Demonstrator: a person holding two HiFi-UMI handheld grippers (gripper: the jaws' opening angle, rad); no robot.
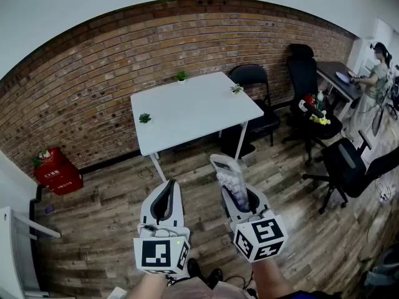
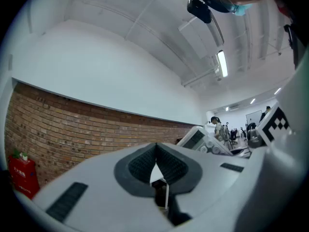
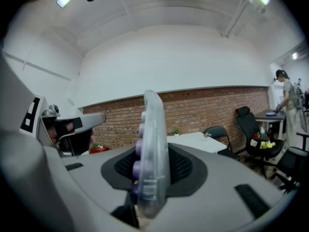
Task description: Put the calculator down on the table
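The calculator [image 1: 225, 173], pale grey with lilac keys, stands on edge between the jaws of my right gripper [image 1: 237, 195], which is shut on it above the wooden floor. In the right gripper view the calculator [image 3: 150, 153] rises edge-on between the black pads [image 3: 181, 167]. The white table [image 1: 187, 108] stands ahead by the brick wall, some way beyond both grippers. My left gripper [image 1: 167, 189] hovers beside the right one, shut with nothing in it. Its pads [image 2: 145, 166] meet in the left gripper view, where the calculator [image 2: 197, 139] shows to the right.
Three small potted plants [image 1: 144, 118] sit on the table. A black chair [image 1: 254, 83] stands behind its right side and office chairs [image 1: 346, 167] fill the right. A person [image 1: 377, 73] stands at a far desk. A red box [image 1: 56, 170] lies by the wall.
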